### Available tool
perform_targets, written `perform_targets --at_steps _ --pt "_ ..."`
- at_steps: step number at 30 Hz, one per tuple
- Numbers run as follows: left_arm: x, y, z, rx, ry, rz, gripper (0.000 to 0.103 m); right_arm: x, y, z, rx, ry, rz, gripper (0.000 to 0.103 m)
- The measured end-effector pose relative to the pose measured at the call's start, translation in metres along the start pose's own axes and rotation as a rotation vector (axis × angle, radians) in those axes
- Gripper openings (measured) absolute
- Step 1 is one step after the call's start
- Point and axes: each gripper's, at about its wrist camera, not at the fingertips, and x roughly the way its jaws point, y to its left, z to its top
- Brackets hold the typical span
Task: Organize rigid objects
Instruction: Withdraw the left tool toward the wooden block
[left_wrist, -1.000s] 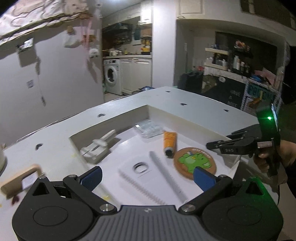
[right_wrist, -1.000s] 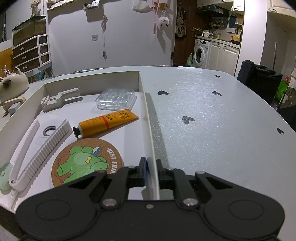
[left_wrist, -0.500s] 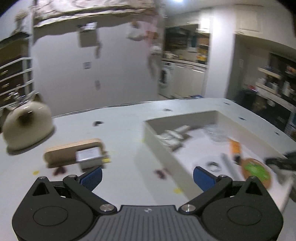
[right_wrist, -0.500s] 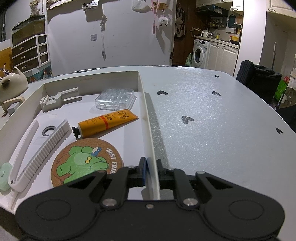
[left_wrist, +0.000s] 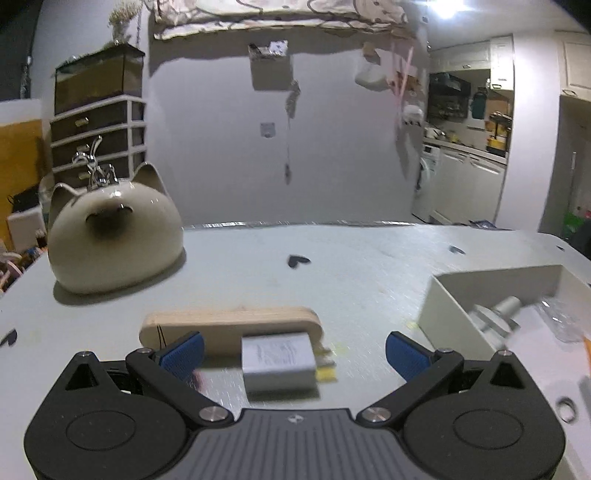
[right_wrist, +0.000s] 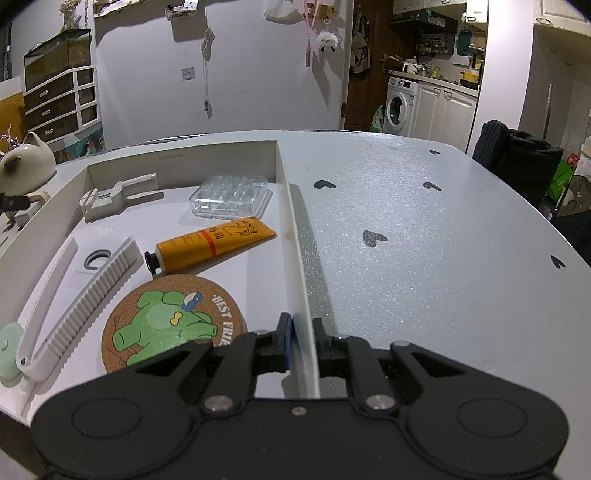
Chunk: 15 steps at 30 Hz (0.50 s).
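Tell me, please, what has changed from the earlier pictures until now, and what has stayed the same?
The left tool swung away from the tray, where it faced the coaster, to the table on the tray's left. It now faces the white charger and wooden block, open, holding nothing. The right tool stayed clamped on the tray's side wall. The orange tube, coaster and other tray contents did not move.

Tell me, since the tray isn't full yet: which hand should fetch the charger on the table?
Left. Its gripper is open, with the charger between its fingers. The right gripper is shut on the tray wall, steadying it.
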Motion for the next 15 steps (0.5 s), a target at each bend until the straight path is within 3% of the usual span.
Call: perform_targets --at_steps 2,7,12,15 --pt "0.006 0.001 0.003 -0.010 0.000 -0.002 0.100 0.000 0.000 0.000 -0.001 0.000 0.000 0.012" --pt "0.017 0.003 0.002 -0.045 0.020 0.004 0.081 0.000 0.000 0.000 0.000 0.000 -0.001 0.012" --pt "0.019 0.013 -0.005 -0.136 0.031 -0.009 0.070 0.000 0.001 0.001 0.001 0.005 -0.004 0.013" --pt "0.018 0.014 -0.006 -0.130 0.032 -0.020 0.068 0.000 0.004 0.002 -0.009 0.011 -0.018 0.013"
